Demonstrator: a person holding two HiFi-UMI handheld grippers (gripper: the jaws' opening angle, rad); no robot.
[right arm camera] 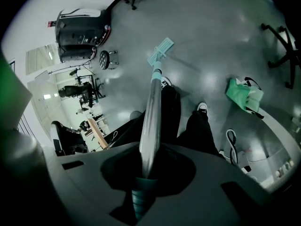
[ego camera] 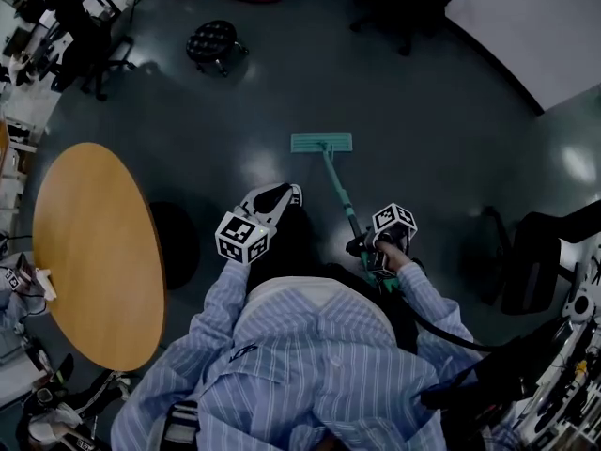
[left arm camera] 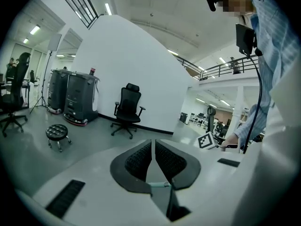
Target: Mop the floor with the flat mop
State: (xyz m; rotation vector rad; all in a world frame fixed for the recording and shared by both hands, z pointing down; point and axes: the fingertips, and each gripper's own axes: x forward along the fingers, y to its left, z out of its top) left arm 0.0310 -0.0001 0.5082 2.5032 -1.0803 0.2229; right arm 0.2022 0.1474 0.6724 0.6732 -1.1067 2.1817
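Note:
The flat mop's teal head (ego camera: 321,143) lies flat on the dark grey floor ahead of me, and its pole (ego camera: 341,195) slopes back to my right side. My right gripper (ego camera: 368,245) is shut on the mop handle. In the right gripper view the silver pole (right arm camera: 151,107) runs out from between the jaws of the right gripper (right arm camera: 148,149) down to the mop head (right arm camera: 160,51). My left gripper (ego camera: 289,195) hangs in front of my body, left of the pole and apart from it. In its own view the left gripper (left arm camera: 153,145) is shut with nothing held.
A round wooden table (ego camera: 94,252) stands close on my left. A black stool (ego camera: 214,40) and office chairs (ego camera: 404,7) are farther ahead, and a chair base (ego camera: 526,261) is on the right. A green bag (right arm camera: 242,93) lies on the floor near my feet.

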